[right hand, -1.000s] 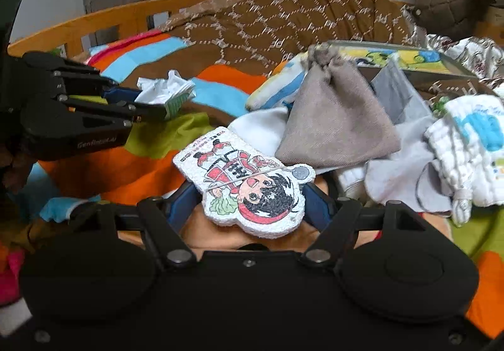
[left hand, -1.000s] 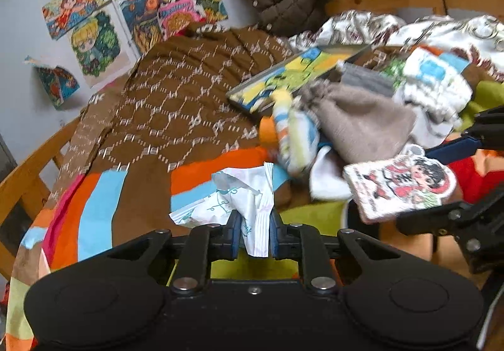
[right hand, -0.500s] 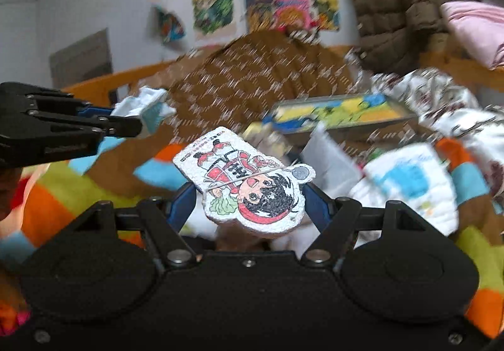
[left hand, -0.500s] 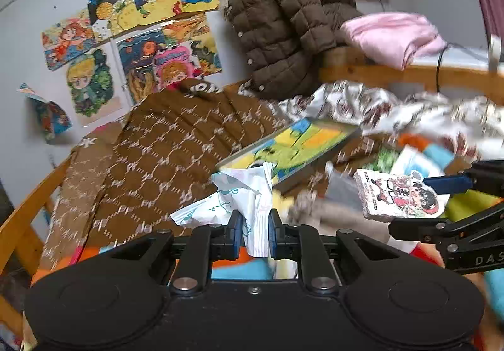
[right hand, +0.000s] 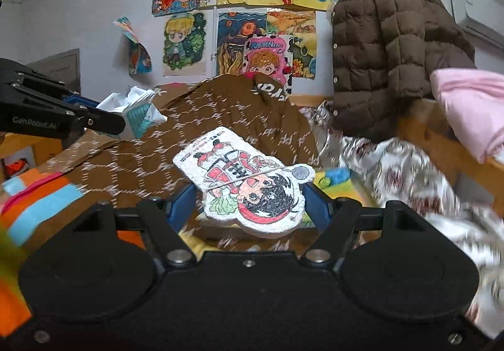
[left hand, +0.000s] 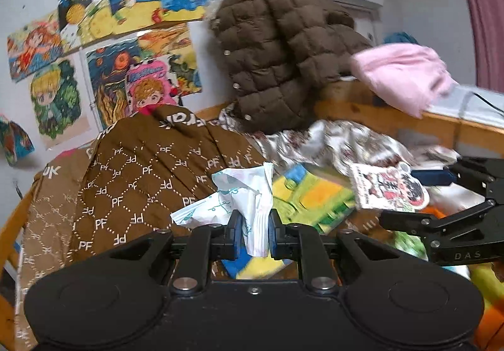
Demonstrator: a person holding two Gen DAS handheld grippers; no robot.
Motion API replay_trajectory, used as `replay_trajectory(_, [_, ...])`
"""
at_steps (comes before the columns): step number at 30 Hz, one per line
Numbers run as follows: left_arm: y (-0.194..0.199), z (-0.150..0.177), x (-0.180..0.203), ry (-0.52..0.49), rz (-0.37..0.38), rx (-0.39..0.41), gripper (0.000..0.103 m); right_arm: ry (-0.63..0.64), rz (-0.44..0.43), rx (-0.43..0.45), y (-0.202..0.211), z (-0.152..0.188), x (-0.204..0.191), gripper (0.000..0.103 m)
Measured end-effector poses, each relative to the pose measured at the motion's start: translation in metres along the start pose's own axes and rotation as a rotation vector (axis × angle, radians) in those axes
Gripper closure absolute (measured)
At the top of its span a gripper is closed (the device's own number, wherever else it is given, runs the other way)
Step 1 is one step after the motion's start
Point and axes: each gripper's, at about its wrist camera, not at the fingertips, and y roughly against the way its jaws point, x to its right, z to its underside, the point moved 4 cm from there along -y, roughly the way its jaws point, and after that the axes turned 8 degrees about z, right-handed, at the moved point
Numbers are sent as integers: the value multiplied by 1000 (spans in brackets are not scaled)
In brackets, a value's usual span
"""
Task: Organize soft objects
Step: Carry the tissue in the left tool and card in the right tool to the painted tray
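My left gripper [left hand: 253, 233] is shut on a crumpled white tissue pack [left hand: 239, 196] with a teal print and holds it up over the bed. The pack also shows at the left of the right wrist view [right hand: 135, 111], in the left gripper [right hand: 107, 122]. My right gripper [right hand: 249, 203] is shut on a flat white cartoon-figure plush pad [right hand: 249, 184], held in the air. The pad also shows at the right of the left wrist view [left hand: 387, 187], in the right gripper [left hand: 441, 193].
A brown quilt with a PF pattern [left hand: 141, 174] covers the bed. A colourful picture book [left hand: 312, 196] lies below the grippers. A brown puffer jacket [right hand: 390, 45] and a pink cloth [right hand: 469, 105] hang on the wooden bed rail [left hand: 409, 121]. Drawings cover the wall [right hand: 252, 20].
Both grippers have risen and tilted up away from the pile of socks and cloths, each keeping its object. The wall and jacket now fill the views.
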Motion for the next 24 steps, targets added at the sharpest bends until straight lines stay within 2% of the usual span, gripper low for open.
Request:
replay_trajectory(3, [-35, 1, -17, 18, -2, -6, 85, -19, 7, -32, -54, -7, 6, 36])
replay_trajectory(7, [-86, 9, -30, 47, 31, -37, 85, -40, 17, -99, -120, -4, 12, 36])
replay_trajectory(15, [-170, 42, -37, 82, 100, -105, 85, -53, 76, -249, -196, 25, 3, 36])
replay_trajectory(24, [-241, 72, -45, 157, 109, -170, 85, -31, 122, -373, -258, 42, 2, 36])
